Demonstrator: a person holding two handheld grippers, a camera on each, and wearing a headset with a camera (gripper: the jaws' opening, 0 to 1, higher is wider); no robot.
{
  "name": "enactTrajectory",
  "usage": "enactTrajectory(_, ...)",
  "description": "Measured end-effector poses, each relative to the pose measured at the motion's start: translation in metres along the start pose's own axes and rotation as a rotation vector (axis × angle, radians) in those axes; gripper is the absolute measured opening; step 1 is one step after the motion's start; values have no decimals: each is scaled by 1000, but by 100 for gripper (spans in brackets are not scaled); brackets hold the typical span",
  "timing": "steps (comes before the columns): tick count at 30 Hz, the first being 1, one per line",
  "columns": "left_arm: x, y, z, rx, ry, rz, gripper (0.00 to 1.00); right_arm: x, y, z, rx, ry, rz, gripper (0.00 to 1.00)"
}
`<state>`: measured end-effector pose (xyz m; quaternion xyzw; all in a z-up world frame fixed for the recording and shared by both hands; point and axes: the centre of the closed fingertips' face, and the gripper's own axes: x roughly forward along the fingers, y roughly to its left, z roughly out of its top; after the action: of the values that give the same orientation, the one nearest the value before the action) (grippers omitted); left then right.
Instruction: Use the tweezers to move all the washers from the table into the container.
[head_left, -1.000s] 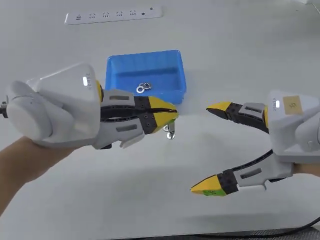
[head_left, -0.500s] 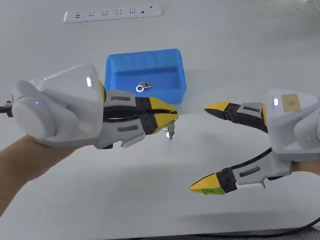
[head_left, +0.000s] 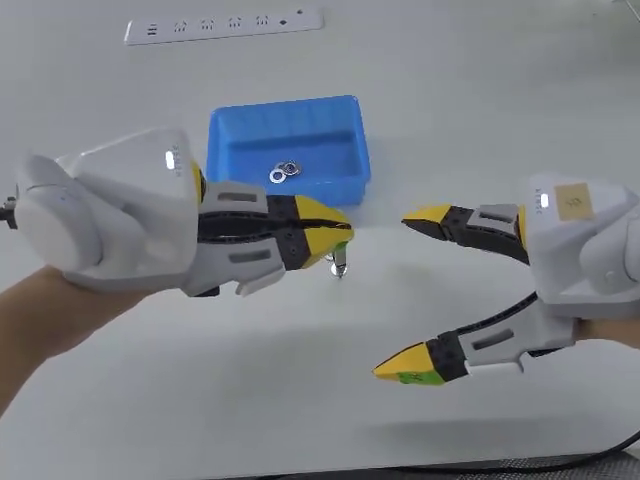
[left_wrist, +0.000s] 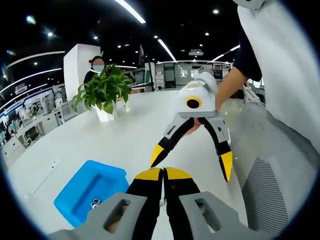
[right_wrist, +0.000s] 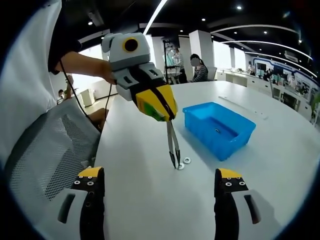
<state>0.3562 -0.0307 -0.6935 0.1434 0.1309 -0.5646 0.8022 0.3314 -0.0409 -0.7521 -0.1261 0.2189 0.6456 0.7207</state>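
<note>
The surface (head_left: 480, 120) is white, smooth and flat. A blue plastic container (head_left: 330, 192) is set on it. It is shaped like a box, with an open top and low walls. Two small metal washers (head_left: 279, 177) are seen inside it, lying close together on the bottom. They are round and shiny, with a hole in the middle.

In the right gripper view, two loose washers (right_wrist: 187, 160) are seen on the surface, side by side, near the container. The thin metal tweezers (right_wrist: 172, 140) are held point-down over them by the left gripper (head_left: 340, 230). Its yellow and black fingers are pressed together on the top of the tweezers. The two slim tips are brought right down by the nearer loose washer, but it cannot be told if it is touched.

The right gripper (head_left: 392, 297) is held off to the side. Its fingers are spread wide apart, and nothing is held between them. A long white power strip (head_left: 225, 25) is laid on the surface beyond the container.
</note>
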Motion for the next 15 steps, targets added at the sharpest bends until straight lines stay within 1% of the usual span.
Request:
enactTrajectory(3,0,2,0,-6,9,-9,4,5,-2,6,-12,3,18,88)
enactTrajectory(6,-1,3,-1,-23,14,-18,4,11,-5,10,-5,6,35,84)
enactTrajectory(8,0,3,0,-17,17,-19,4,14,-8,14,3,-1,41,78)
enactTrajectory(11,1,4,0,-23,20,-30,4,22,-13,20,7,-1,50,70)
enactTrajectory(13,2,4,0,-32,20,-39,4,29,-15,21,-24,22,69,64)
enactTrajectory(15,2,7,-1,-45,26,-48,4,36,-14,18,-32,56,95,60)
